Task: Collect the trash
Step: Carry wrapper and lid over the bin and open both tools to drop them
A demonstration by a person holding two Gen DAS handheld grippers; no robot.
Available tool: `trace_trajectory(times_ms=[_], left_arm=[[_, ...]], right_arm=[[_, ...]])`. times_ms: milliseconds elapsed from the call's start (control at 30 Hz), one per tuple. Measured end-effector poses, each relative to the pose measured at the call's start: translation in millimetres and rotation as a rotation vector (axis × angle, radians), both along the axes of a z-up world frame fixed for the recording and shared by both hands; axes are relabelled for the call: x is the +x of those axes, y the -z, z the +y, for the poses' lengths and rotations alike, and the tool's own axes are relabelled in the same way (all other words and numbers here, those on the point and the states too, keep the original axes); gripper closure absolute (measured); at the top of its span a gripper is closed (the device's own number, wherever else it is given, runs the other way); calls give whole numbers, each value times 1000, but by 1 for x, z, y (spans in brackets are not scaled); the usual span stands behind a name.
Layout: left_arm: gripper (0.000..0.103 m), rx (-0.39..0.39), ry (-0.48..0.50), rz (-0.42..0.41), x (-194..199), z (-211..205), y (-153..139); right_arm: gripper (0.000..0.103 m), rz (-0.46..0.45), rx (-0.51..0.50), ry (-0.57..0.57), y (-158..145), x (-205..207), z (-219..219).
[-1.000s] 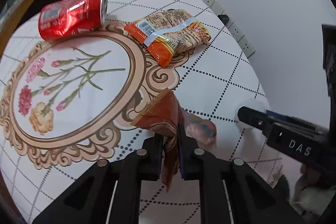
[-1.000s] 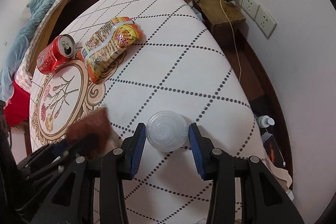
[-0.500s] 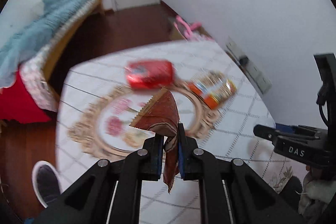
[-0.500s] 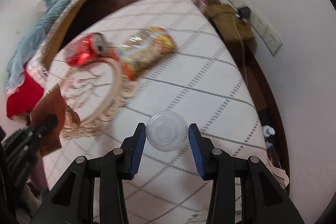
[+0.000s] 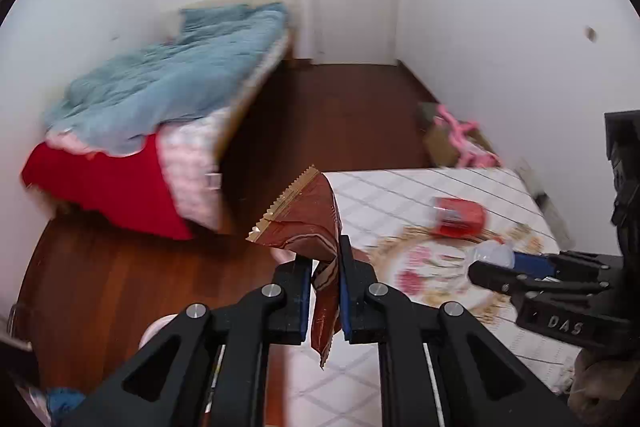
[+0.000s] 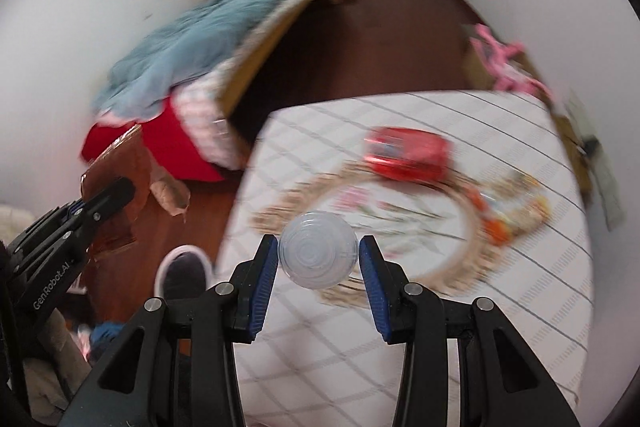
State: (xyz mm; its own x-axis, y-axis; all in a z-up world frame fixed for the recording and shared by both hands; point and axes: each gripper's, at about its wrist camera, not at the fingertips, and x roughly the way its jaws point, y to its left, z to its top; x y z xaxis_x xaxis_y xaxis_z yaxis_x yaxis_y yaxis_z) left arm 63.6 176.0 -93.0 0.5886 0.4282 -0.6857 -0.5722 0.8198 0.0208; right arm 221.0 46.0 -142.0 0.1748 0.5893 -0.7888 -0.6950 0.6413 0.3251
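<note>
My left gripper [image 5: 325,259] is shut on a brown snack wrapper [image 5: 308,223] with a gold serrated edge, held in the air beside the table's left edge. My right gripper [image 6: 319,255] is shut on a clear plastic cup [image 6: 318,255], held above the table; it also shows in the left wrist view [image 5: 492,254]. A crushed red can [image 6: 408,155] lies on its side on the table, also in the left wrist view [image 5: 458,217]. An orange snack bag [image 6: 508,215] lies to the can's right.
The table [image 6: 460,307] has a white diamond-pattern cloth with a floral medallion. A bed [image 5: 160,95] with a blue blanket and a red cover stands at left. Dark wood floor [image 5: 340,115] lies between. A shoe [image 6: 182,273] is on the floor. Pink items [image 5: 460,135] lie by the wall.
Both grippers have lifted and tilted up from the table, still holding the wrapper and the cup. The view now takes in the bed, door and floor.
</note>
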Motion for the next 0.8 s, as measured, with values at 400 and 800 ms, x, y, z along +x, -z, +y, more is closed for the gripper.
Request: trace_trajectory(times_ms=[400, 800], left_arm=[[94, -248, -315, 38, -129, 160, 102], [76, -643, -504, 161, -210, 259, 268]], right_arm=[[59, 64, -116, -333, 70, -132, 215], [59, 251, -360, -510, 240, -201, 353]])
